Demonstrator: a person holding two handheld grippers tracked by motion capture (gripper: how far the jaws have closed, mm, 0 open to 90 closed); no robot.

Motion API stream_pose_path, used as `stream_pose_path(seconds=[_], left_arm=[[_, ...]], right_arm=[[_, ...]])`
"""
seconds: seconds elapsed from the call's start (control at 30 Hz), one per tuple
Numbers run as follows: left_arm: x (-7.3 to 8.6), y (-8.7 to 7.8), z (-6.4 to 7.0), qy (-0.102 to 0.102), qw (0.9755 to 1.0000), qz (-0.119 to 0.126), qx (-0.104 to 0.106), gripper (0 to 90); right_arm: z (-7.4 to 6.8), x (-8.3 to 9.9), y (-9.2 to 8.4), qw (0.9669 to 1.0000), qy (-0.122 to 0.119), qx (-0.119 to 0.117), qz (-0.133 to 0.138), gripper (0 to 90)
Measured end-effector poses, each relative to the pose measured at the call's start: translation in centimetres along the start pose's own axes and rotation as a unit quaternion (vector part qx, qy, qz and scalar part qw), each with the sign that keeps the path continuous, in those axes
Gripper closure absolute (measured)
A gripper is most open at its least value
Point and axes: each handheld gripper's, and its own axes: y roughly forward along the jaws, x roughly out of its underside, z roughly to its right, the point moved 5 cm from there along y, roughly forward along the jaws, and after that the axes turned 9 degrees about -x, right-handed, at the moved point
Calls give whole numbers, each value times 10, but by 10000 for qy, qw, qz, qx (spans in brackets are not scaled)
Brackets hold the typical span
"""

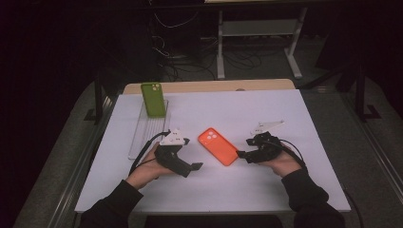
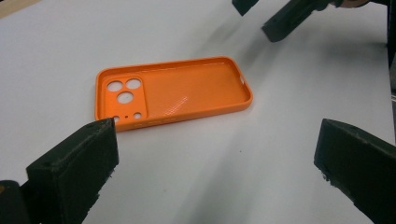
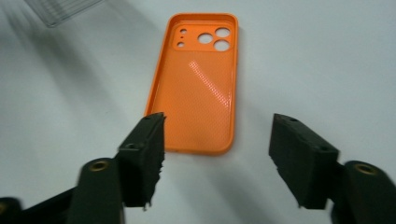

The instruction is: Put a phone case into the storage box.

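White desk [image 1: 285, 190] carries an orange phone case [image 1: 217, 146] lying loose, hollow side up, between my left claw [image 1: 194, 167] and right claw [image 1: 241, 154], both wide and empty, nothing gripped yet.

No words, numbers, brands or signs could be read anywhere. Orange phone case [image 2: 173, 91] was plain inside. Green phone case [image 1: 153, 99] showed no print. White table [image 1: 266, 114] had no label.

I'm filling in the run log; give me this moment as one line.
orange phone case: flat on table, open side up, free | left gripper: open, empty | right gripper: open, empty, beside case | green phone case: upright on clear stand
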Motion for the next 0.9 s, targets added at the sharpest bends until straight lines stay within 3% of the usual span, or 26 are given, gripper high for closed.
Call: stream_pose_path(seconds=[0.13, 0.2, 0.27, 0.33, 0.63, 0.9], left_arm=[[0, 0, 0, 4, 10000, -2, 5, 0], [0, 0, 0, -2, 10000, 1, 6, 0], [0, 0, 0, 0, 10000, 2, 2, 0], [0, 0, 0, -7, 10000, 10, -1, 0], [0, 0, -1, -14, 10000, 0, -21, 0], [0, 1, 0, -21, 10000, -21, -25, 0]], right_arm=[[-2, 7, -4, 9998, -32, -125, 127, 136], [-3, 11, -5, 9997, -98, -155, 177, 99], [-5, 18, -6, 9995, -140, -243, 174, 0], [-6, 24, -6, 9995, -159, -280, 69, 0], [-8, 53, -13, 9995, -141, -245, 152, 0], [-9, 58, -16, 9995, -109, -250, 162, 0]])
